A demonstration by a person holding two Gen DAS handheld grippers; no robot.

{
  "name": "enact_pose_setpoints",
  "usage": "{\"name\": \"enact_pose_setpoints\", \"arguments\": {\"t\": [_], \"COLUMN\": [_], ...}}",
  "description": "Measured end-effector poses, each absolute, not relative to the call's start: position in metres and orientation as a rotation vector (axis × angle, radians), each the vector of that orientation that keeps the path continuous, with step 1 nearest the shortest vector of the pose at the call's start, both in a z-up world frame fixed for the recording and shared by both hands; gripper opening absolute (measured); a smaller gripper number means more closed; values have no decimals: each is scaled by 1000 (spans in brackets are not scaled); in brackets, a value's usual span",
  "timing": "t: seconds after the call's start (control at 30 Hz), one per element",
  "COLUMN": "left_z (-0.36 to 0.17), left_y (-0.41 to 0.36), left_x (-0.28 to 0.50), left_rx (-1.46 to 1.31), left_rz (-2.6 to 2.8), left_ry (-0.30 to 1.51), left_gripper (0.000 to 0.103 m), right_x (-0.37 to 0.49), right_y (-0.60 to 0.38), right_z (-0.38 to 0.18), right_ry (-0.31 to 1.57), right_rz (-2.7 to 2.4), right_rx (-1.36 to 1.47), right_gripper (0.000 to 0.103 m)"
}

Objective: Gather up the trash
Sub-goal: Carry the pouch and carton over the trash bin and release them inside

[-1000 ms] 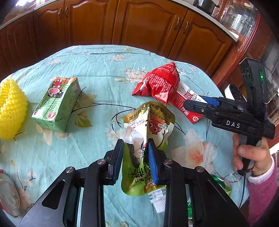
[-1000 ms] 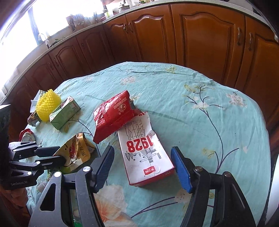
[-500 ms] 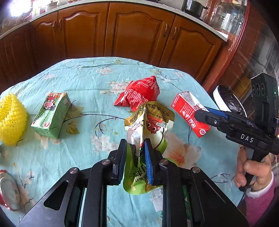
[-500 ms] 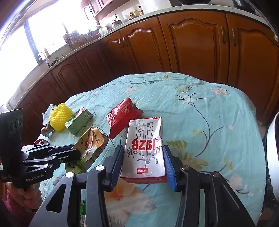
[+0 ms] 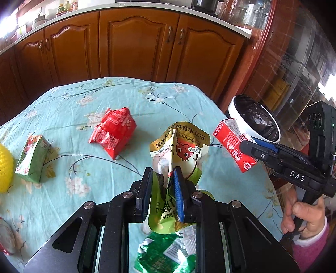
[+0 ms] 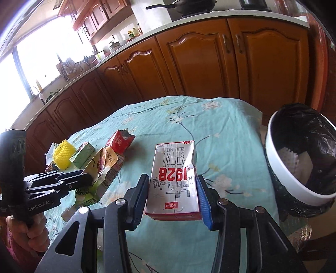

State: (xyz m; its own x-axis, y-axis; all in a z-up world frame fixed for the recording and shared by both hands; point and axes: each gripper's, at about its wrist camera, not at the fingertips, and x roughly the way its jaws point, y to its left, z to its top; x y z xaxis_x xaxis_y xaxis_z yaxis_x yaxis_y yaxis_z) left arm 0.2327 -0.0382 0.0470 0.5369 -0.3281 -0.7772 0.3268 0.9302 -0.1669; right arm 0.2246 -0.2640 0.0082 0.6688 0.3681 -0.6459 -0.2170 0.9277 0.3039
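Background only
Wood cabinets (image 5: 134, 46) behind the counter's floral cloth (image 6: 229, 130); pan (image 6: 189, 4) on the worktop, bright window (image 6: 42, 48) at left.

Daylight is strong from the big kitchen window (image 6: 31, 61) at upper left of right wrist view; it is blown out to white, no detail there. The teal flowered tablecloth (image 5: 69, 117) is lit evenly, w/ soft short shadows under the crumpled red snack bag (image 5: 113, 134). Fisheye bends the brown wooden cabinets (image 5: 134, 46); corners go black. Slight motion blur at left edge of left wrist view.
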Motion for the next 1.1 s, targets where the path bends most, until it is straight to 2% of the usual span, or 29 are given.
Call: {"name": "enact_pose_setpoints", "arguments": {"t": [0.63, 1.1], "left_z": [61, 71], "left_y": [-145, -239], "left_x": [246, 286], "left_rx": [63, 141], "left_rz": [-537, -589], "left_ry": [924, 927], "left_gripper": [18, 18], "right_x": [191, 205], "right_y": [-364, -437], "right_z": [25, 22], "right_ry": [705, 709], "right_rz": [150, 25], "right_rx": [284, 319], "right_gripper": [45, 45]}}
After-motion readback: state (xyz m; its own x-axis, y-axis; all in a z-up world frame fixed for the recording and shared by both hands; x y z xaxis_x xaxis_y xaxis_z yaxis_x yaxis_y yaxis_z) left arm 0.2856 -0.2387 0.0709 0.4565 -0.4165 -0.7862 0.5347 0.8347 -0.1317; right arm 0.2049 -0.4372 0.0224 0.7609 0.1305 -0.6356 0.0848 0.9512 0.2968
